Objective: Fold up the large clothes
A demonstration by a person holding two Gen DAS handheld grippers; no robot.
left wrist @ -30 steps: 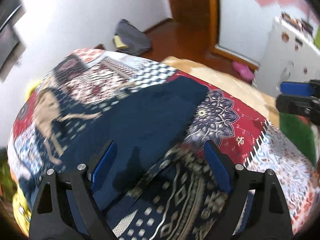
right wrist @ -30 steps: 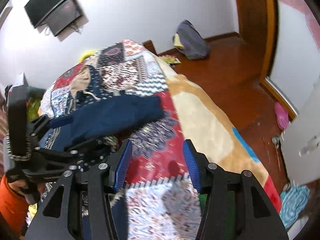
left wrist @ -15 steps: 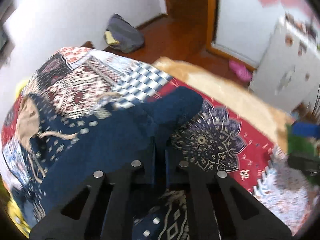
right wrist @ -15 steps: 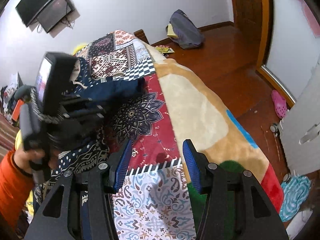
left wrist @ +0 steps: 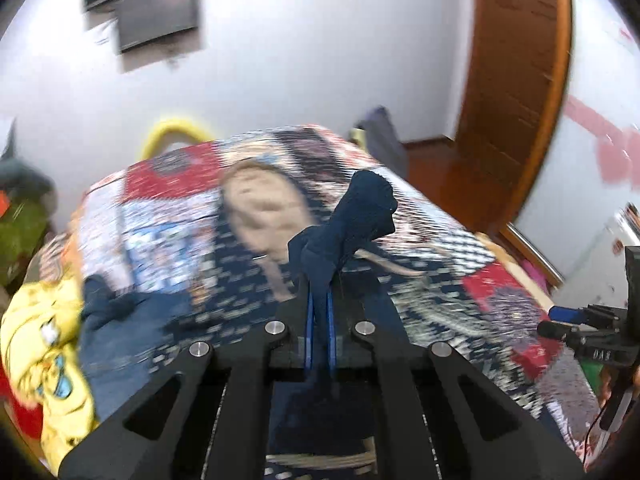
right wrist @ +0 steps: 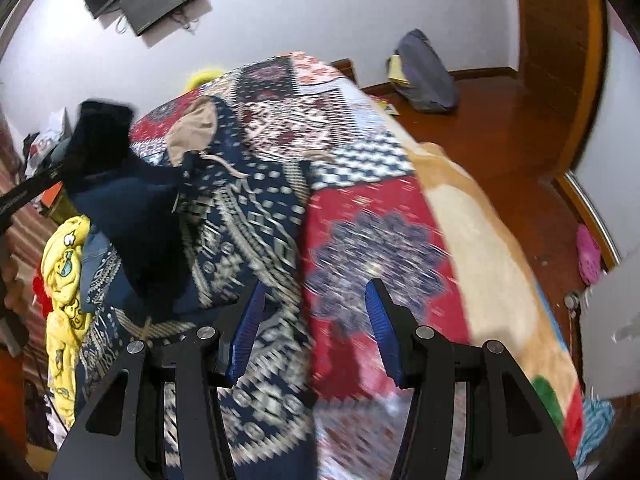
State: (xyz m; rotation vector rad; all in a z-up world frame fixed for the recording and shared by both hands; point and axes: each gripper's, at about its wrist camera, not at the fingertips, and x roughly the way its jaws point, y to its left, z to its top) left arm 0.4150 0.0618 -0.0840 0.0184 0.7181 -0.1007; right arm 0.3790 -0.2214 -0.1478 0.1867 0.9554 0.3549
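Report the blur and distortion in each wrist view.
Left wrist view: heavy motion blur smears the patterned bedspread; the left gripper and the navy sleeve it pinches stay sharp. Right wrist view: bedspread blurred near the open right gripper, far wall sharper. Both: fisheye bending, dark corners.

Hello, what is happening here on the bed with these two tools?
A person with a gripper in each hand is folding a navy patterned garment spread on a patchwork bedspread. The left gripper is shut on a plain navy part of the garment and holds it lifted above the bed. The right gripper is open, holds nothing and hovers over the bedspread. Yellow clothes lie at the bed's left edge.
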